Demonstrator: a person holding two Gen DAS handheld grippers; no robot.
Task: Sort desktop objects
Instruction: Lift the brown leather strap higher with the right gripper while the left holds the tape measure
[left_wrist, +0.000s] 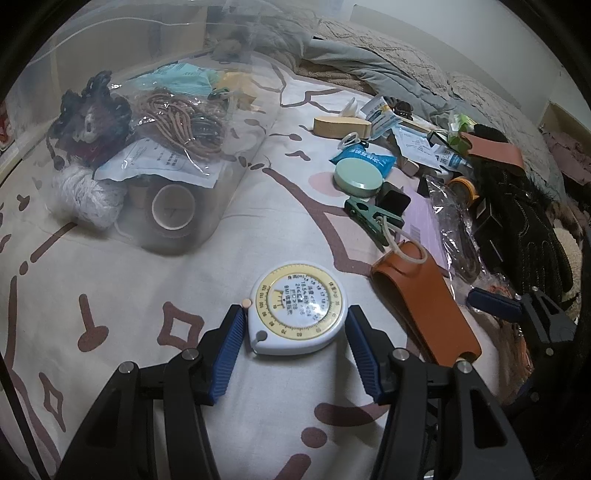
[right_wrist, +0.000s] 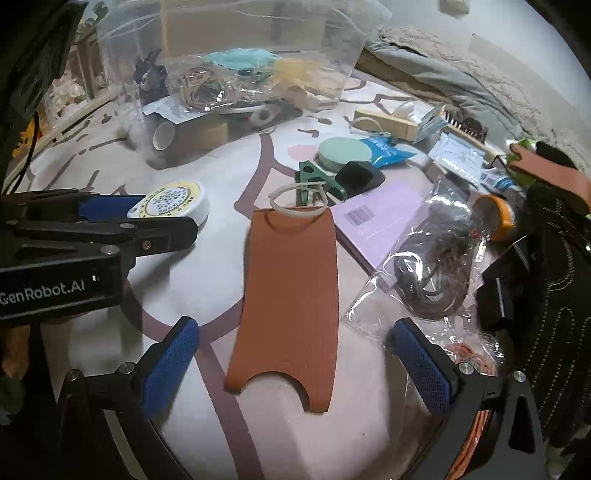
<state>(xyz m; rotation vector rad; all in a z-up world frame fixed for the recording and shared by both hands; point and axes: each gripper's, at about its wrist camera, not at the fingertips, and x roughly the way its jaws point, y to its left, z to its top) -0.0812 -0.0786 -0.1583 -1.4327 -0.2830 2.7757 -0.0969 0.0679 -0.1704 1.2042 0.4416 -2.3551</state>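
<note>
A white and yellow round tape measure (left_wrist: 297, 310) lies on the patterned cloth between the blue pads of my left gripper (left_wrist: 295, 325). The jaws are open and stand on either side of it, close to it. It also shows in the right wrist view (right_wrist: 175, 201), with the left gripper (right_wrist: 107, 218) around it. A brown leather tag (right_wrist: 291, 299) with a white loop lies flat between the wide-open fingers of my right gripper (right_wrist: 295, 363). The tag also shows in the left wrist view (left_wrist: 424, 295).
A clear plastic bin (left_wrist: 147, 147) at the back left holds cord, tape rolls, yarn and packets. To the right lie a green clip (left_wrist: 373, 218), a green round tin (left_wrist: 357, 177), a bagged cable (right_wrist: 432, 266), a purple card (right_wrist: 380, 221) and a black glove (left_wrist: 532, 236).
</note>
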